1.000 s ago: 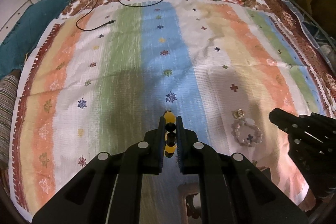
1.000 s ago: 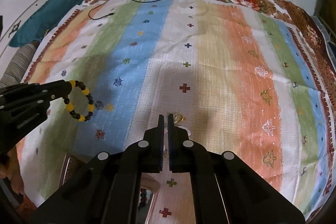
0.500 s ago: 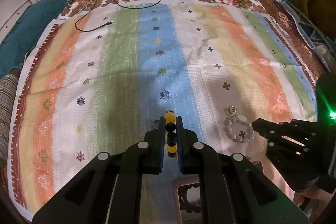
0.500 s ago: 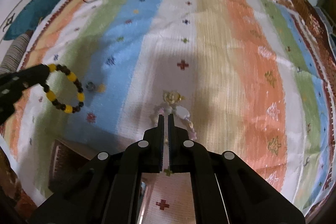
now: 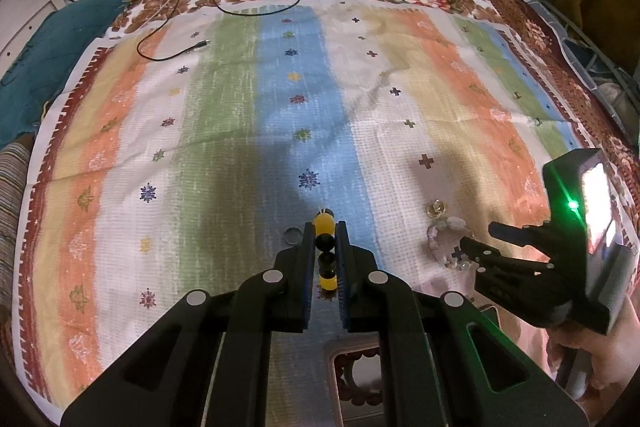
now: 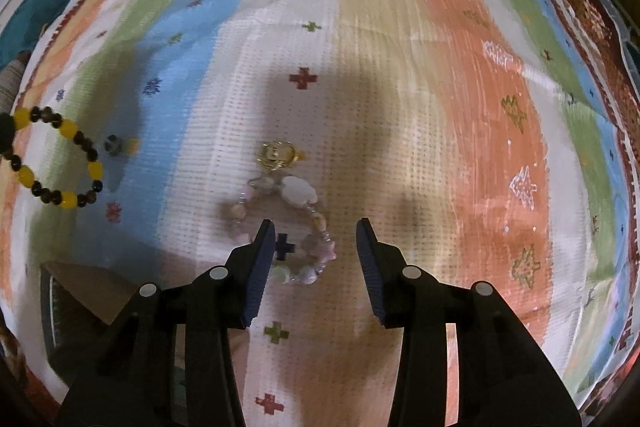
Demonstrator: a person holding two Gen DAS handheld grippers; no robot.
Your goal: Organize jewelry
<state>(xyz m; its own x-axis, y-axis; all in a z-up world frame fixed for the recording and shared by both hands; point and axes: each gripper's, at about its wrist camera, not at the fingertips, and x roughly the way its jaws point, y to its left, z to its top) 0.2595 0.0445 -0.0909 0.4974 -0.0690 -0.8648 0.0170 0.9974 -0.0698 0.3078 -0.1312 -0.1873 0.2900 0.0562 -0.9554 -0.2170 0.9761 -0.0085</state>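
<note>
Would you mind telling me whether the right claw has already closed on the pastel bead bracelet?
No, the right claw stands open above the pastel bead bracelet on the striped cloth, pads clear of it.

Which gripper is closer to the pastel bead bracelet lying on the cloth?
Right. The right gripper hangs just over the pastel bracelet, jaws just opened, nothing gripped. The left gripper sits off to its side, shut on the yellow-and-black bracelet.

No readable text, label or number shows anywhere.
</note>
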